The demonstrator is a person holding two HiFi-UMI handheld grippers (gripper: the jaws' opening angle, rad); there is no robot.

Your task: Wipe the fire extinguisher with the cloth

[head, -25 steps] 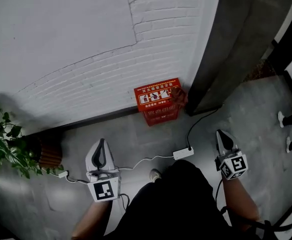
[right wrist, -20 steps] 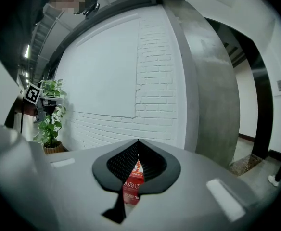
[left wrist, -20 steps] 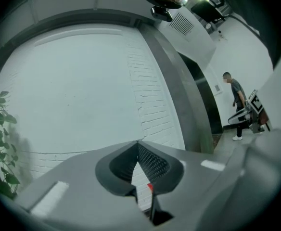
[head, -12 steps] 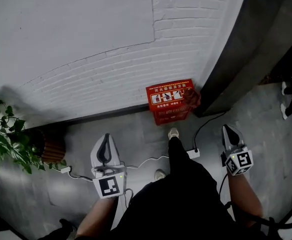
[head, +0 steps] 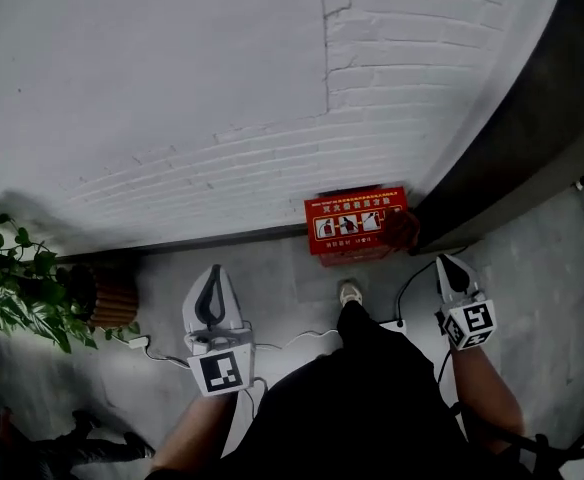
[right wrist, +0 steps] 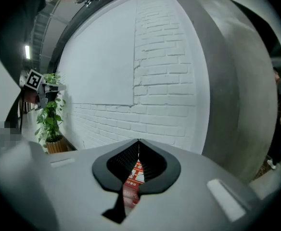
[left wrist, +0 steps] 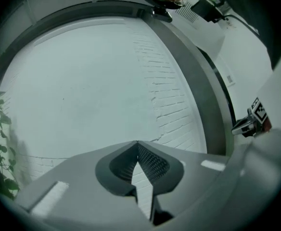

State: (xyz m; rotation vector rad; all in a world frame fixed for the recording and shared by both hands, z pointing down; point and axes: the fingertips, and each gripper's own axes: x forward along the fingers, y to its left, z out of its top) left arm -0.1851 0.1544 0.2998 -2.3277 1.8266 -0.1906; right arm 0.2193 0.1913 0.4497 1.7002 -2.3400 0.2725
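A red fire-extinguisher box (head: 355, 226) with white pictograms stands on the floor against the white brick wall. A dark red crumpled lump (head: 402, 228), perhaps a cloth, sits at its right end. No extinguisher itself shows. My left gripper (head: 212, 271) is held over the floor to the left of the box and short of it, shut and empty (left wrist: 137, 143). My right gripper (head: 443, 260) is near the box's right side, also shut with nothing in it (right wrist: 138, 141). The box (right wrist: 133, 177) shows through the gap below its jaws.
A potted plant (head: 17, 288) in a brown pot (head: 112, 300) stands at the left by the wall. A white cable (head: 297, 341) runs across the grey floor. A dark pillar (head: 532, 138) rises right of the box. A person (right wrist: 279, 110) stands far right.
Both grippers have moved forward toward the wall, and the red box now lies closer and more central. The person's foot has stepped ahead. Both grippers stayed shut.
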